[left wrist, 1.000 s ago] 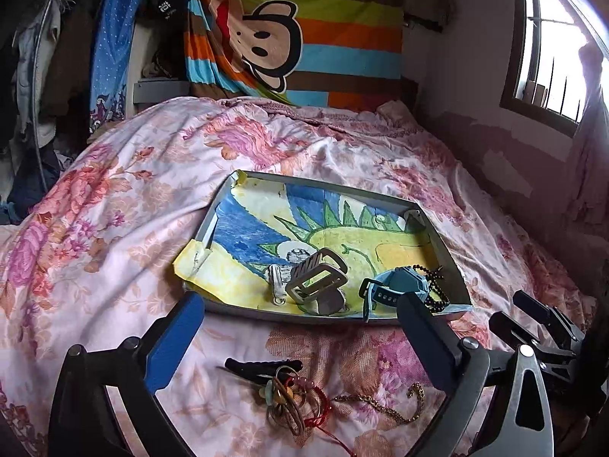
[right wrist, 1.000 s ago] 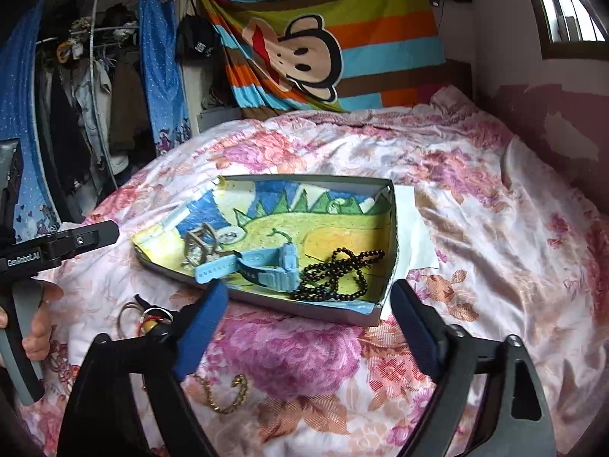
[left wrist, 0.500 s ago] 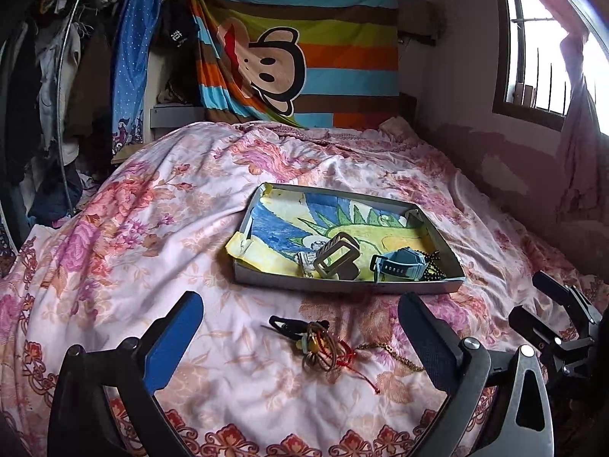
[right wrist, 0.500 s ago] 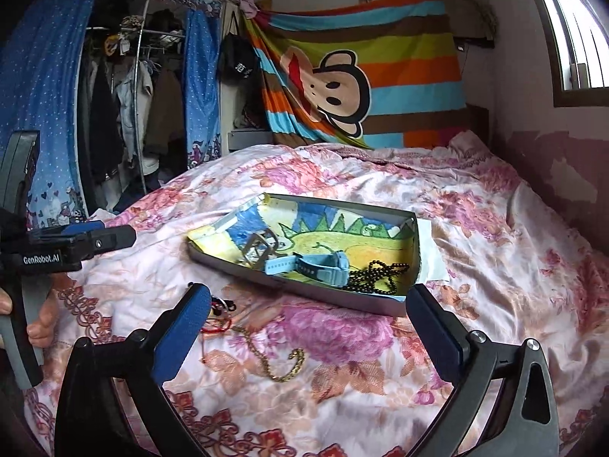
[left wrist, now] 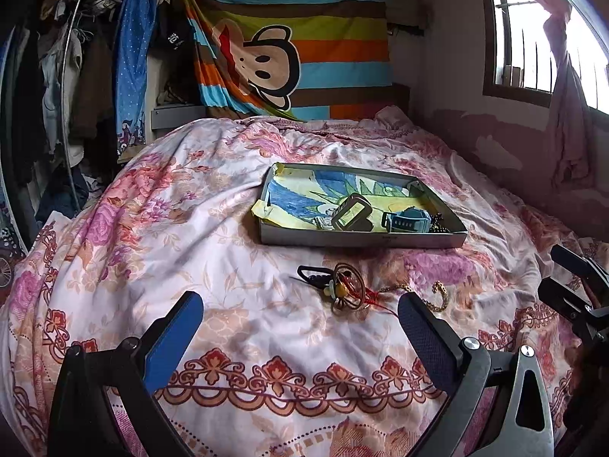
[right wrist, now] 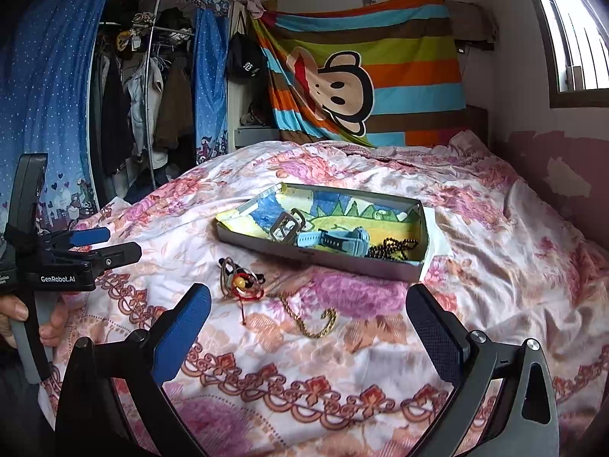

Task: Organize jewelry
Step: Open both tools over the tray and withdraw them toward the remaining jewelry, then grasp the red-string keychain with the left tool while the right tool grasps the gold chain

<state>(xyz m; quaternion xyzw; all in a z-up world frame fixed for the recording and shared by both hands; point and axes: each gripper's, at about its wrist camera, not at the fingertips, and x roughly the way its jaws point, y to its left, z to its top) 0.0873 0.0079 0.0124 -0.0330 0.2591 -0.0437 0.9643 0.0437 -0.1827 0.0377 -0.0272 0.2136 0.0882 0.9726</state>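
A shallow grey box point(left wrist: 361, 239) point(right wrist: 316, 257) lined with a dinosaur drawing sits mid-bed. It holds a grey buckle point(left wrist: 352, 213) point(right wrist: 288, 225), a blue watch point(left wrist: 407, 222) point(right wrist: 335, 241) and black beads point(right wrist: 396, 248). In front of it on the bedspread lie a bundle of rings with red string point(left wrist: 344, 291) point(right wrist: 239, 280) and a gold chain point(left wrist: 437, 297) point(right wrist: 312, 320). My left gripper point(left wrist: 300, 321) is open and empty, short of the bundle. My right gripper point(right wrist: 308, 314) is open and empty, short of the chain.
The floral bedspread point(left wrist: 190, 228) covers the whole bed. A clothes rack point(right wrist: 144, 95) stands on the left, a striped monkey blanket point(left wrist: 297, 49) hangs behind, and a wall with a window point(left wrist: 533, 38) is on the right. The left gripper shows at the right view's left edge point(right wrist: 72, 257).
Both grippers have pulled back from the box toward the bed's near edge and stay open. The box and loose jewelry now look smaller and farther off.
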